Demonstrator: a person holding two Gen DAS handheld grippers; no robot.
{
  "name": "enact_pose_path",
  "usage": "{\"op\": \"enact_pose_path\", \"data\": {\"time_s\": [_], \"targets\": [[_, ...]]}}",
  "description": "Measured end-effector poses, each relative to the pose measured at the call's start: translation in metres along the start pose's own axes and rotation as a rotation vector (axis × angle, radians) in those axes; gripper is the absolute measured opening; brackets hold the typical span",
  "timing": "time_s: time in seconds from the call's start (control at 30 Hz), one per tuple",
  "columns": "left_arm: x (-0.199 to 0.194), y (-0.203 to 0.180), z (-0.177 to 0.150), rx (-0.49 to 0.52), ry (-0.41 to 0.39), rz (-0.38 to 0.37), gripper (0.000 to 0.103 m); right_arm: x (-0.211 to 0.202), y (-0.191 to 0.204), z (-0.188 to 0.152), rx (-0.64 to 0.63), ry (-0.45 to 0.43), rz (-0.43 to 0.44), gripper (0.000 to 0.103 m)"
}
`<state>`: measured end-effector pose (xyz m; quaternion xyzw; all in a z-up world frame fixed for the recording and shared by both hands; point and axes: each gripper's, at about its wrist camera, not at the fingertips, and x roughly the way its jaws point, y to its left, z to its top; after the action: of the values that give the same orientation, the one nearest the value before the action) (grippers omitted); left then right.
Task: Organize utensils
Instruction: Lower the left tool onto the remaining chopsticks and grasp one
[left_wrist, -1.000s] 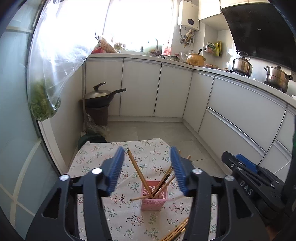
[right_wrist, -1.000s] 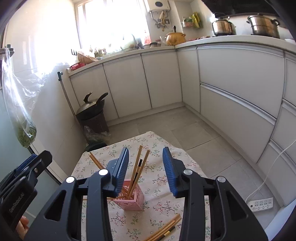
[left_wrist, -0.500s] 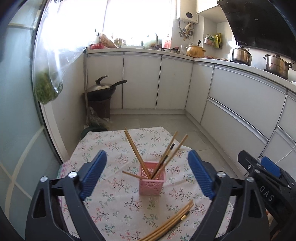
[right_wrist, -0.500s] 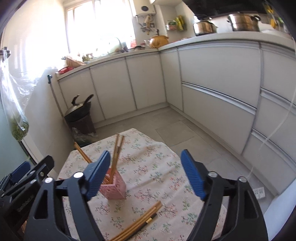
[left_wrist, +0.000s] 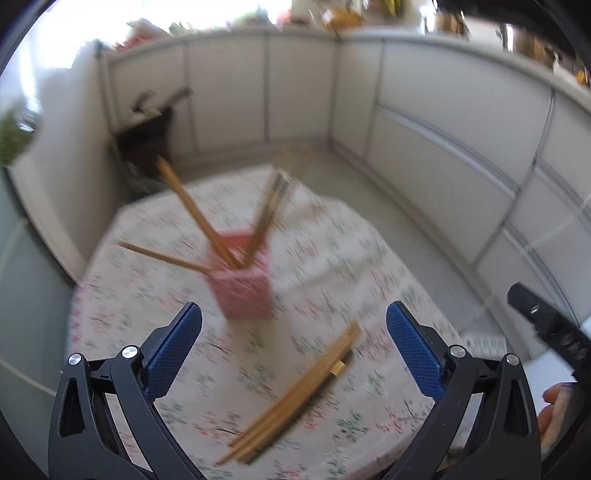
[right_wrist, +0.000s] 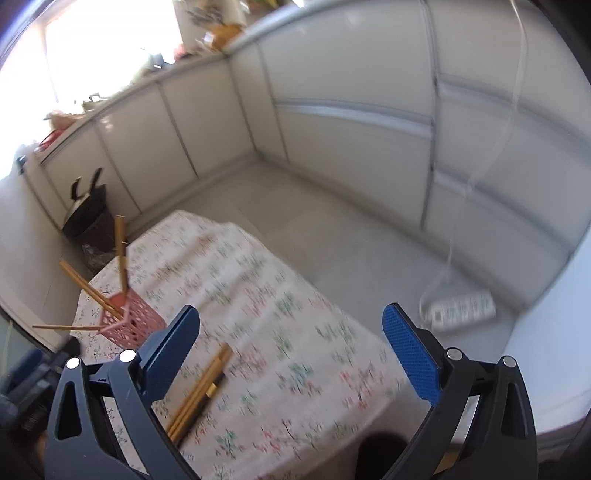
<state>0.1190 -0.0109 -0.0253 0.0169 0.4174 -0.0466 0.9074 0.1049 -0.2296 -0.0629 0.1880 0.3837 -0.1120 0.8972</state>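
1. Chopsticks (left_wrist: 295, 398) lie bundled on the floral tablecloth (left_wrist: 369, 266), at 5 o'clock from the pink holder (left_wrist: 243, 291).
2. Left gripper (left_wrist: 293, 349) hovers spread wide, empty.
3. Right gripper (right_wrist: 291, 347) also gapes, holding nothing.
4. More sticks (left_wrist: 195, 214) lean inside the holder.

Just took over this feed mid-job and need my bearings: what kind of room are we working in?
Most likely a home kitchen: white base cabinets run around the walls under a cluttered countertop, and a lidded wok sits on a bin beside the cloth-covered table.
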Motion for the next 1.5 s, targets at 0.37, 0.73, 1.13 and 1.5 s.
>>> {"op": "enact_pose_path", "data": {"time_s": [0.37,0.73,1.13,1.5], "targets": [[0.148,-0.031,0.007,0.057,0.411,-0.071,0.090,0.027,-0.043,-0.002,0.094,0.120,0.012,0.097],[0.199,-0.041,-0.003,0.100,0.537,-0.040,0.063,0.038,-0.047,-0.003,0.122,0.184,0.054,0.097],[0.207,-0.029,-0.007,0.114,0.529,-0.001,0.015,0.045,-0.041,-0.007,0.124,0.239,0.077,0.096],[0.129,-0.003,-0.007,0.134,0.367,-0.030,0.009,0.081,0.001,-0.026,0.073,0.351,0.044,0.096]]}}
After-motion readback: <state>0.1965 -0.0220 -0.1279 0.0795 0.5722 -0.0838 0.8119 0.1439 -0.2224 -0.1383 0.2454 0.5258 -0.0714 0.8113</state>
